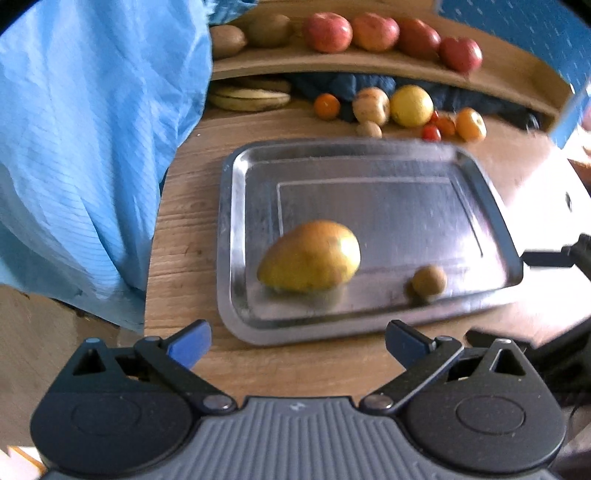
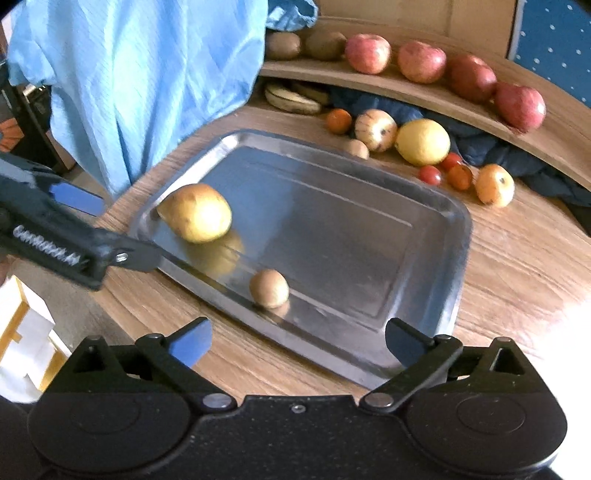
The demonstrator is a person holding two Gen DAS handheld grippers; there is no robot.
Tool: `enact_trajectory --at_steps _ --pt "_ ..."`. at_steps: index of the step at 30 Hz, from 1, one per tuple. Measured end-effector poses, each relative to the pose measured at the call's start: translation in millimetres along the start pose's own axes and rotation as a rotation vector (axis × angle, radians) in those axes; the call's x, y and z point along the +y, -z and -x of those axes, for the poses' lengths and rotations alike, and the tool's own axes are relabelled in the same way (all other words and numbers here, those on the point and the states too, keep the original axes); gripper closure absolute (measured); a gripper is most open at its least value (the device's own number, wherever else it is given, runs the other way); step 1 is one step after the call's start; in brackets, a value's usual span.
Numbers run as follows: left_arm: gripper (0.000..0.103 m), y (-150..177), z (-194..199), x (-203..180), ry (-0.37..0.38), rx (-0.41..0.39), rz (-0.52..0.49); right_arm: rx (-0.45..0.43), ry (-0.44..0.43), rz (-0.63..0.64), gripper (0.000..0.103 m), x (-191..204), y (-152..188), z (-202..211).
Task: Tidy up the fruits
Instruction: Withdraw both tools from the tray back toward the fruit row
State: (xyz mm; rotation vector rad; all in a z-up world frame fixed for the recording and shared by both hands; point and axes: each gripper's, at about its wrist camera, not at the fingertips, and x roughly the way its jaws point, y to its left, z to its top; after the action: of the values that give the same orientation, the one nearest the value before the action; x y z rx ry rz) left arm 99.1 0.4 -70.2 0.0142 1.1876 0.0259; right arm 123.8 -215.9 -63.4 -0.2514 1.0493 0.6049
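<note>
You're at a home-style wooden table: ahead of your claws sits a metal tray, beyond it loose fruit and a curved wooden shelf lined with apples.

A wood-grain counter fills the scene, with bright light washing out its right edge. At the back runs a curved wooden shelf, and a blue dotted wall panel rises behind it. A pale blue cloth hangs at left. Dark blue fabric lies bunched under the shelf.
</note>
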Motion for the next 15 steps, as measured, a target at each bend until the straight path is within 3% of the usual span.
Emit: enact_trajectory --at_steps 5,15 --pt "0.001 12.8 -7.5 -3.1 -0.045 0.071 -0.05 0.041 0.036 0.001 0.001 -8.8 6.5 4.4" --pt "0.001 16.4 -10.9 4.8 -0.118 0.146 -0.029 0.074 0.067 -0.072 0.001 -27.7 8.4 6.9"
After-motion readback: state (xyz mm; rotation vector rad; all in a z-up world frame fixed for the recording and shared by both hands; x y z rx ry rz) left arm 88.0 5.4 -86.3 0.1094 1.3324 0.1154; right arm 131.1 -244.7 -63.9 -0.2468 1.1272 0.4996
